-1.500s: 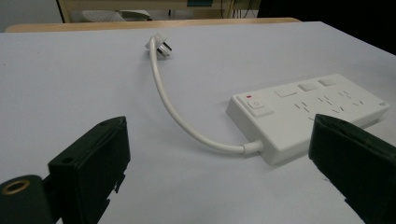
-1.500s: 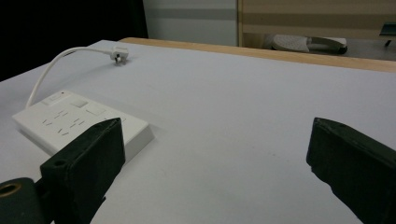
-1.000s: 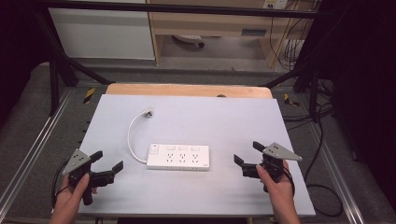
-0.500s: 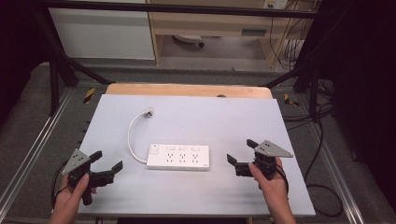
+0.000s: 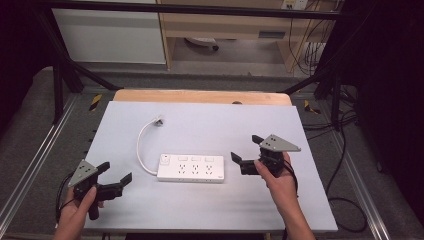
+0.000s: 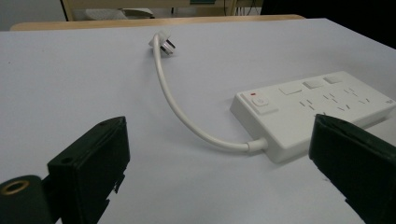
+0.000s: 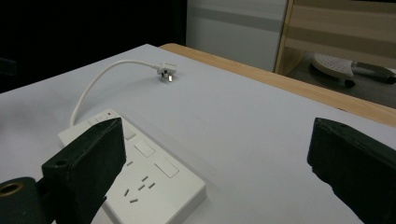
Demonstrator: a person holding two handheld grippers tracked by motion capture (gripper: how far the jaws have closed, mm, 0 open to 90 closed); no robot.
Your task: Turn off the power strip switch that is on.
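A white power strip (image 5: 191, 168) lies flat in the middle of the white table (image 5: 210, 125). Its short white cable (image 5: 141, 147) curves back to a plug (image 5: 159, 121). My left gripper (image 5: 114, 175) hovers open at the front left, a hand's width left of the strip, which it faces (image 6: 308, 109) along with the plug (image 6: 163, 43). My right gripper (image 5: 246, 149) is open just off the strip's right end, jaws pointing left and back. Its own view has the strip (image 7: 144, 175) under its left jaw and the plug (image 7: 166, 73) farther off.
A wooden strip (image 5: 200, 97) borders the table's far edge. Metal frame rails (image 5: 35, 155) run along both sides, and black cables (image 5: 345, 165) lie on the floor at the right. A cabinet and shelf stand behind the table.
My right gripper has moved left and slightly back, closing in on the strip's right end. The left gripper and the power strip have stayed put.
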